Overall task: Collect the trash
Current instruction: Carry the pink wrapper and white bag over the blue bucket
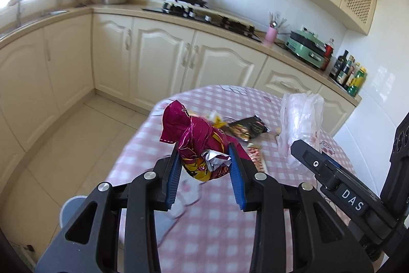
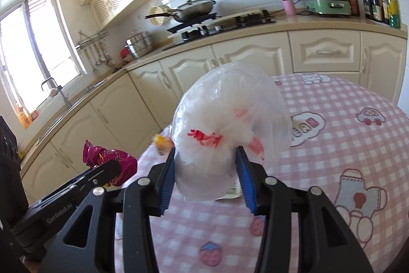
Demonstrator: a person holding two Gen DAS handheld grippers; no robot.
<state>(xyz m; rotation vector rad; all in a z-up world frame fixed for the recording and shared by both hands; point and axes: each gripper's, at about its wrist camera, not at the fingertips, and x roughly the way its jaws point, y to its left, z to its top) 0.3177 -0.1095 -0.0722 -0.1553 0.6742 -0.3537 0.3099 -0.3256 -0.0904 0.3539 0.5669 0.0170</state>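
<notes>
Left gripper (image 1: 204, 155) clamping magenta wrapper (image 1: 194, 134), right gripper (image 2: 205, 157) clamping plastic bag (image 2: 230, 114), black packet (image 1: 249, 128) only in left view

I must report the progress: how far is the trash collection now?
Done: nothing visibly bagged yet. In hand: left tongs hold the magenta wrapper; right tongs hold the plastic bag. Left: the black packet and small scraps still on the table.

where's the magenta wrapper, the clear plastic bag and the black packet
magenta wrapper (image 1: 194, 134), left wrist view, twisted middle
clear plastic bag (image 2: 230, 119), right wrist view, bulging centre
black packet (image 1: 249, 129), left wrist view, printed face
</notes>
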